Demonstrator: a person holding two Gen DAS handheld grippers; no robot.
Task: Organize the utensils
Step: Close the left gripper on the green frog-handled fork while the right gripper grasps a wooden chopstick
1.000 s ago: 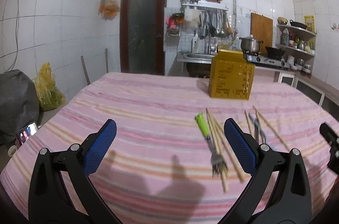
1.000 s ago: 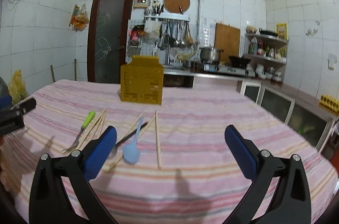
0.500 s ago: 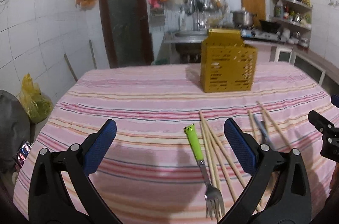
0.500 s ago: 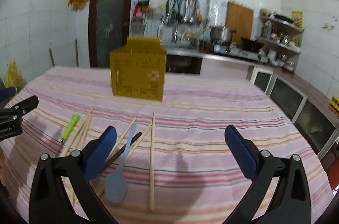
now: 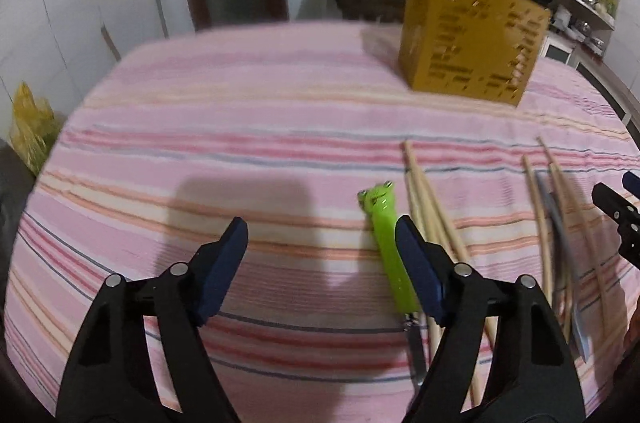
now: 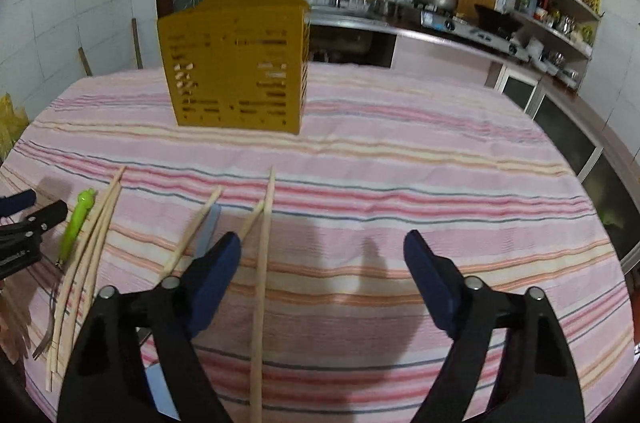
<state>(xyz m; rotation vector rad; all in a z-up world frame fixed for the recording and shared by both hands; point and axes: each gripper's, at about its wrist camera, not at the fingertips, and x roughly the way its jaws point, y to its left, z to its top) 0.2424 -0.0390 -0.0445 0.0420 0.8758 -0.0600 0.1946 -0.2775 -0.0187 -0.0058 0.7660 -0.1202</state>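
Fork (image 5: pixel 390 255) lengthwise, frog handle toward crate (image 5: pixel 468 31), both grippers closing, empty.

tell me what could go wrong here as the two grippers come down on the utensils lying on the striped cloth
1. The green-handled fork lies right against a bundle of chopsticks. The left gripper, jaws closing with only cloth between them, could catch both.
2. In front of the right gripper, also closing on nothing, a long chopstick crosses another beside the blue spoon; pinching one may flick the rest.
3. The thin chopsticks lie flat on soft striped cloth, so pads might bunch fabric instead.
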